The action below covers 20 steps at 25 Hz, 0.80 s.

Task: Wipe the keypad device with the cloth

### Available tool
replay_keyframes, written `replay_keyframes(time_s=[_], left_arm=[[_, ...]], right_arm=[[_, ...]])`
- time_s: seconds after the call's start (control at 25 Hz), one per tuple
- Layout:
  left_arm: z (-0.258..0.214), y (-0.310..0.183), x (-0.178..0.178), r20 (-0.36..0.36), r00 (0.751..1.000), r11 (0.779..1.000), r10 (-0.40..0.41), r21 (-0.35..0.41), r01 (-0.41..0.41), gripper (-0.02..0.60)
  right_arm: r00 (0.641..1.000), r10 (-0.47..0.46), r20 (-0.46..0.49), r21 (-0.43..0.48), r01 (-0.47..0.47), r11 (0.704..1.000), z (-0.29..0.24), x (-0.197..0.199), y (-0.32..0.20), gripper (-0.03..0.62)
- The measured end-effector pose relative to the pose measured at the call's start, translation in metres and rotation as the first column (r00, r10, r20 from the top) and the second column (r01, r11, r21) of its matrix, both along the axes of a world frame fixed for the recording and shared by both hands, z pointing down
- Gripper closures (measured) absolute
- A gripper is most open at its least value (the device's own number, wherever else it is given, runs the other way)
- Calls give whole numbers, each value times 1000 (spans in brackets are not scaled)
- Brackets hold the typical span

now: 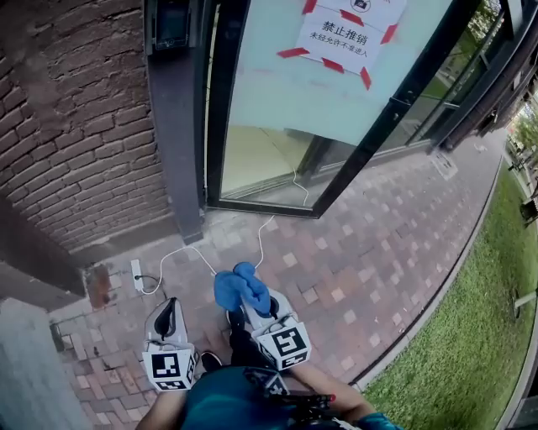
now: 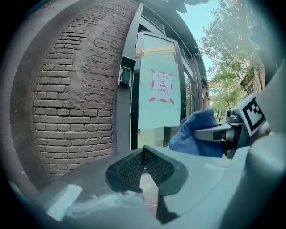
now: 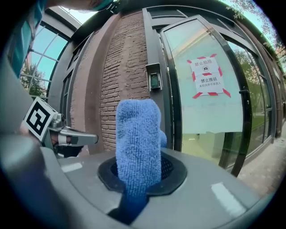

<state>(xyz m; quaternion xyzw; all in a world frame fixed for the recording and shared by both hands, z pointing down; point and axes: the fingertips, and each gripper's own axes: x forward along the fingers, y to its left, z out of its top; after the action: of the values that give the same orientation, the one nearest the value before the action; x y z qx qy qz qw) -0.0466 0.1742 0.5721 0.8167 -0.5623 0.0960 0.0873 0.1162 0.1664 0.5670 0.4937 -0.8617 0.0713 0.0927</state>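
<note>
The keypad (image 3: 154,77) is sitting high on the dark post (image 1: 181,126), between wall (image 1: 76,126) and glass door (image 1: 286,101). You are clamping the blue cloth (image 3: 136,143) upright in your right gripper (image 3: 138,172), well apart from it. Your left gripper (image 2: 143,154) is hanging alongside, jaws together and empty.

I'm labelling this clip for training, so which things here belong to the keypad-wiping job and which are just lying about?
For the job: keypad device on the door frame; blue cloth, clamped in the right gripper.

Just there: left gripper, shut and empty; taped notice on the glass door; white power strip and its cable on the paving.
</note>
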Motion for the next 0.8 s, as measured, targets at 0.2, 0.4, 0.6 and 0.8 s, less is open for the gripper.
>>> replay_keyframes(time_s=[0.2,0.4,0.6,0.8], left_arm=[[3,-51,4,41,999,999,-36,-24,37,592],[-7,-107,23,64,996,998,-65,-20,66,592],[-14,-143,34,91,992,996,-86,-23,88,591],[-14,-167,46,104,991,996,-78,-22,81,591]], right_arm=[[998,-42,48,-14,43,999,14,4,-63,546],[992,-110,64,-2,111,994,15,15,-119,546],[986,-134,95,-5,136,991,9,24,-165,546],[982,-175,70,25,174,984,7,34,-191,546]])
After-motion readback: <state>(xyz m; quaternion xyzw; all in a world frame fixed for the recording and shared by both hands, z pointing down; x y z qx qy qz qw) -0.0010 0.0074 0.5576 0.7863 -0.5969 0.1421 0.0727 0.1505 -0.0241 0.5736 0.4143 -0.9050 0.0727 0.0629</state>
